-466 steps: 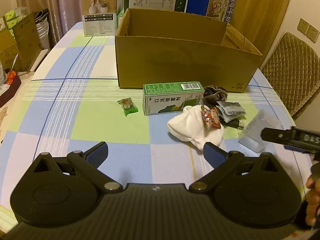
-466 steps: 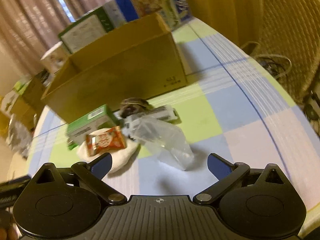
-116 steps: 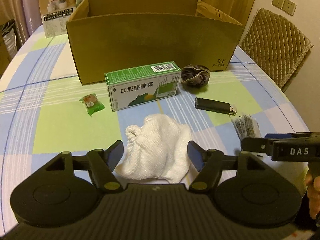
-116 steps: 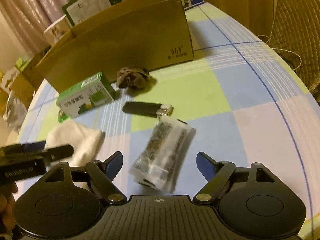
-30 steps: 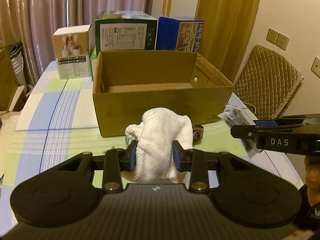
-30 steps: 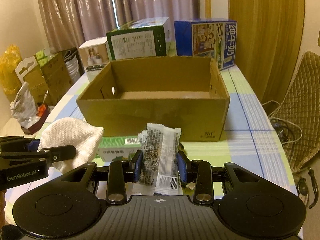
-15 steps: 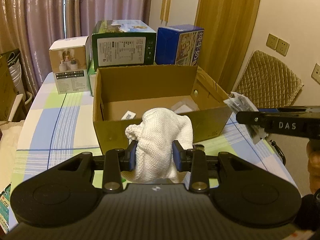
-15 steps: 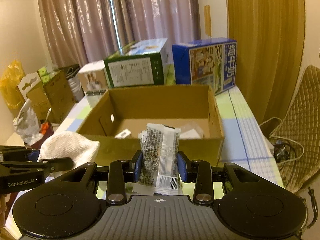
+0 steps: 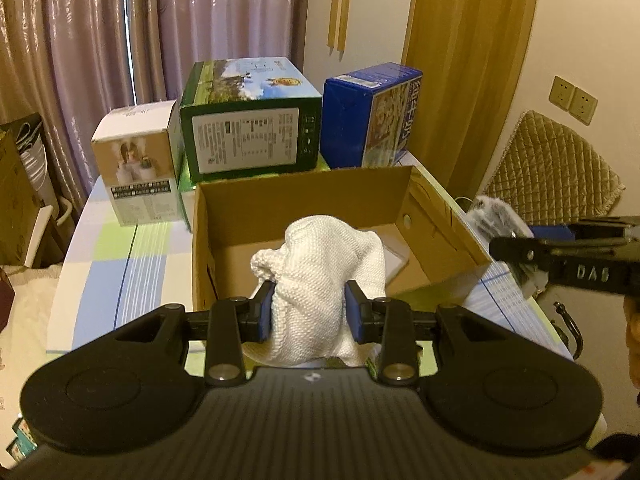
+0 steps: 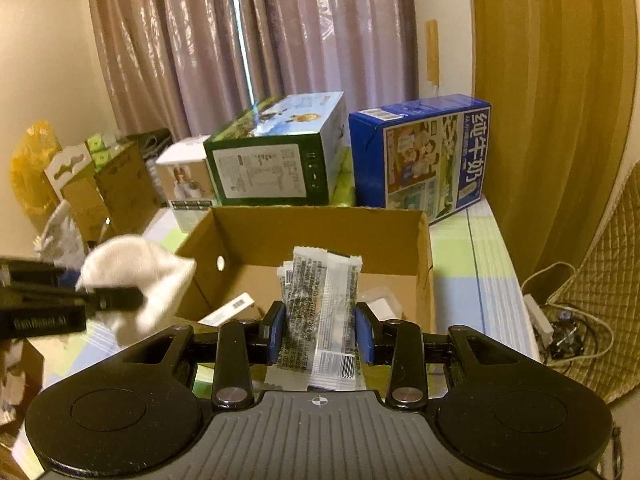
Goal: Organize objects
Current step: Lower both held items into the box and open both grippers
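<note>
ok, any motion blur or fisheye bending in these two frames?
Left wrist view: white cloth in the left tool is sharp; the right tool at the edge is smeared. Right wrist view: clear packets sharp, cloth blurred. Both views are dim and yellowish, with the curtains bowed by the lens.

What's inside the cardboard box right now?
In the box: a white barcoded item at left and a pale packet at right on the brown floor. The cloth and the wrapper held in the grippers hide the middle; the near corners can't be seen.
</note>
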The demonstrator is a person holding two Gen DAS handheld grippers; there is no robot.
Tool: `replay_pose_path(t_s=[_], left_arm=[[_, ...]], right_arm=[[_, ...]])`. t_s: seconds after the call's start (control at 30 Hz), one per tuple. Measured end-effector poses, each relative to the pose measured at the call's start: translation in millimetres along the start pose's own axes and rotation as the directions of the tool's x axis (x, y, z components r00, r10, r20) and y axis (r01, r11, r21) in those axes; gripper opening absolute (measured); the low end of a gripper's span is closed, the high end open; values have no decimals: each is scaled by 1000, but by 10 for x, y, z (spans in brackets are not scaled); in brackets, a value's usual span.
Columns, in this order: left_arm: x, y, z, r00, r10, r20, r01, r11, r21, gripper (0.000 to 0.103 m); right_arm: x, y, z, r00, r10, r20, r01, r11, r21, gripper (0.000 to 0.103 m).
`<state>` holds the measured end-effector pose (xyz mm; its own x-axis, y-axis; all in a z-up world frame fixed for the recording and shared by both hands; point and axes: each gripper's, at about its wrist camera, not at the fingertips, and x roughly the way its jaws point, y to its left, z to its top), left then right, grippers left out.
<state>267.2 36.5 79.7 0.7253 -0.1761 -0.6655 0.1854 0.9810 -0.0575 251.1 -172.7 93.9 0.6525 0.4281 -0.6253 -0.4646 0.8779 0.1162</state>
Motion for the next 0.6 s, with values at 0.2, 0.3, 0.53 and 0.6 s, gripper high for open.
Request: replay_pose_path(t_s=[0.2,0.3,0.53,0.6], left_arm=[[202,-96,231,1000,3,-28,-2,999,33,31],[289,-123,293,999,4,-38,-2,999,38,31],[492,-117,396,998,14,-65,-11,999,33,31],[540,-121,421,997,16,-69,-14,999,35,31]], right_arm=[[176,-117,178,1000,-6,-18,6,1000,-15,34],[247,-164,252,1000,-10,-24,9,1000,-24,34],[416,-288,334,999,-9,-41,8,1000,-18,34],[460,-322,343,999,-4,-46,3,1000,-11,34]])
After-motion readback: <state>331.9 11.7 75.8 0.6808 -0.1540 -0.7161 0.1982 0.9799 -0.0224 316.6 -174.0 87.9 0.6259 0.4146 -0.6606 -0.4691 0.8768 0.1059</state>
